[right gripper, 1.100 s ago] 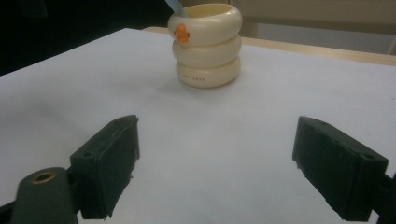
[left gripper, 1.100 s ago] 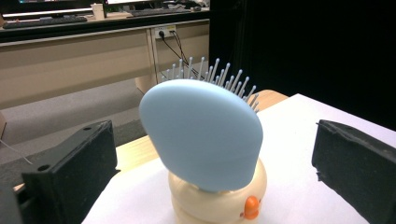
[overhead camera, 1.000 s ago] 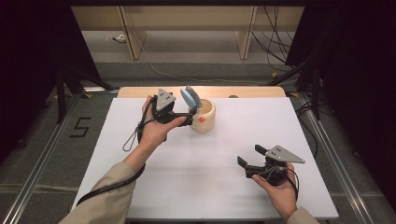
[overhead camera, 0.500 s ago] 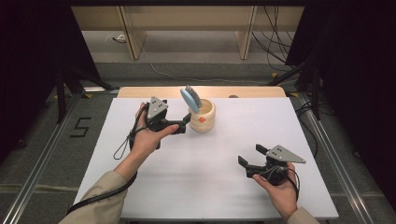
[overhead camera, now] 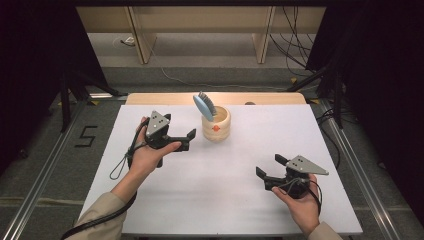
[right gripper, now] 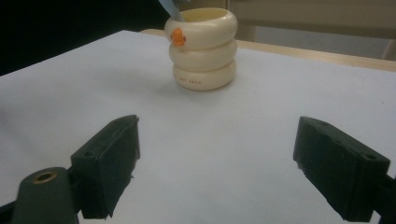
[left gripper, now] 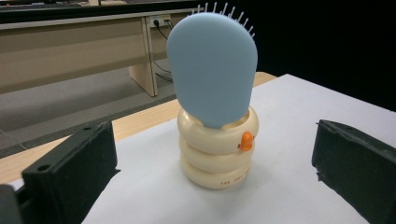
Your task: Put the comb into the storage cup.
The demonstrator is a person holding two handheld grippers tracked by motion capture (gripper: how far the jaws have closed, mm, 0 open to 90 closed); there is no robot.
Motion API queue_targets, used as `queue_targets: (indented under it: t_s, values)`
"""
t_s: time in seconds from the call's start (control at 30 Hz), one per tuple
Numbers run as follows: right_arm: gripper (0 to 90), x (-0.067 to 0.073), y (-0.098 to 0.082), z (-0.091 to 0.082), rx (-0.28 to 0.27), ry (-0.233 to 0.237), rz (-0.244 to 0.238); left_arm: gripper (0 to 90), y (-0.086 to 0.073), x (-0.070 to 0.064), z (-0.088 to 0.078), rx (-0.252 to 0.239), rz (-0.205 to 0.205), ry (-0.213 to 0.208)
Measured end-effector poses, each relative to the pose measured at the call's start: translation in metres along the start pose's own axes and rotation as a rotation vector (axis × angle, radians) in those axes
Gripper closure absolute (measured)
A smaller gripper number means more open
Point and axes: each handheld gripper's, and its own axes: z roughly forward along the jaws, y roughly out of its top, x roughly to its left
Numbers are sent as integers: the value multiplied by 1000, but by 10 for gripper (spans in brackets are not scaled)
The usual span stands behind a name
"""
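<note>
Backing away from the cream holder (overhead camera: 216,125), the left gripper (overhead camera: 189,139) has released the blue brush (overhead camera: 203,106); both grippers' jaws spread, right gripper (overhead camera: 269,168) near the tabletop's front-right corner.

Left gripper (overhead camera: 186,141) pulled back from the brush (overhead camera: 204,105), away from the cup (overhead camera: 216,125) toward the near left (jaws spread, nothing between them). Brush let go and left standing in the cup, head up and leaning left. Left hand (overhead camera: 147,155) drawn nearer the table's (overhead camera: 220,200) front edge with it.
</note>
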Motion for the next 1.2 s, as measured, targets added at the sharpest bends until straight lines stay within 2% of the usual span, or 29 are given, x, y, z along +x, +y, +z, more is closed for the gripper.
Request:
queue_targets:
  t_s: [0.23,0.67,1.2]
  values:
    - [158,-1,0,0,0,-1,-1,0,-12,4,-10,20,6,1]
    - [157,-1,1,-1,1,1,-7,0,-35,1,-17,42,-1,-9]
    - [157,-3,1,-4,-3,1,-18,3,-61,1,-30,71,25,-16]
